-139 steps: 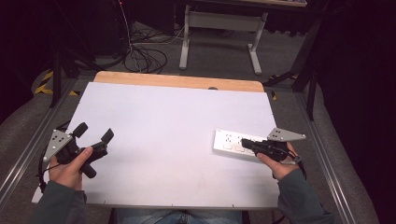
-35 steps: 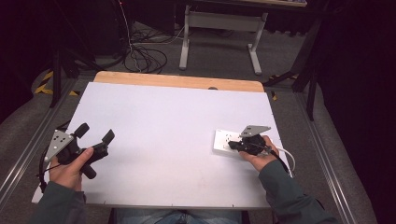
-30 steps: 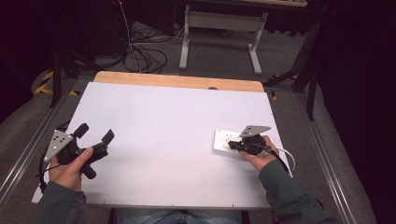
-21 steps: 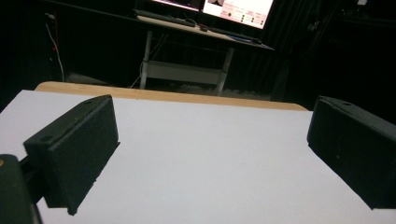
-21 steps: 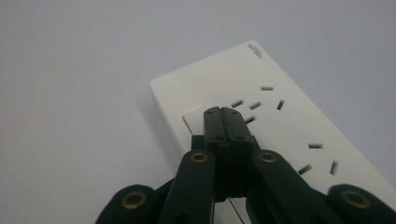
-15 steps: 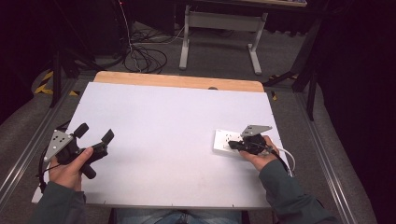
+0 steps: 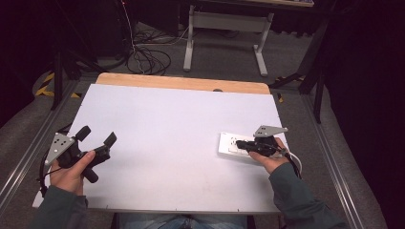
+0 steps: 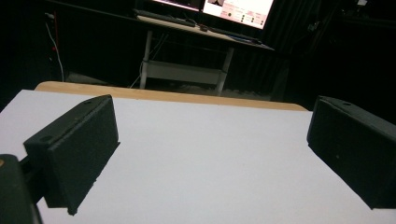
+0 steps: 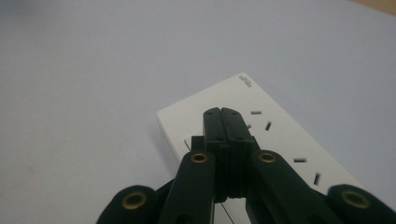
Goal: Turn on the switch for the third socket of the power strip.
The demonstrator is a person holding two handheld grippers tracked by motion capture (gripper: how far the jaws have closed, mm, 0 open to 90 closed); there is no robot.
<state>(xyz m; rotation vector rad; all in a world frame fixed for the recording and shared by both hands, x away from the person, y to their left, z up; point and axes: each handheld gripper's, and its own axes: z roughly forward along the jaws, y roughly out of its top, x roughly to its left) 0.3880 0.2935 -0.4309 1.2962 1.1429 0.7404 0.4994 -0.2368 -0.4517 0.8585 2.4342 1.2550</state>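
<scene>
strip: flat white rectangular plastic power strip, lay on the right part of the white table top, near the front edge (sockets up, slots seen in the right gripper view).
long axis: ran roughly left-right across the table in the high view, cable end towards the right hand.
right claw: black two-jaw right gripper, jaws pressed together, nothing between them, tips lying over the strip's top face; touching or hovering just above, could not tell.
direction: strip lay directly under and ahead of the right tips, switch-like tab just beside them in the right gripper view (likely target of a press, judged only).
left claw: black two-jaw left gripper, jaws spread wide and empty, parked at the table's left edge, well apart from the strip.
nearer hand: right, by far.
change vs earliest frame: right gripper had swung from lying across the strip's right end to pointing left along it; strip itself sat in the same spot; left gripper unmoved.
</scene>
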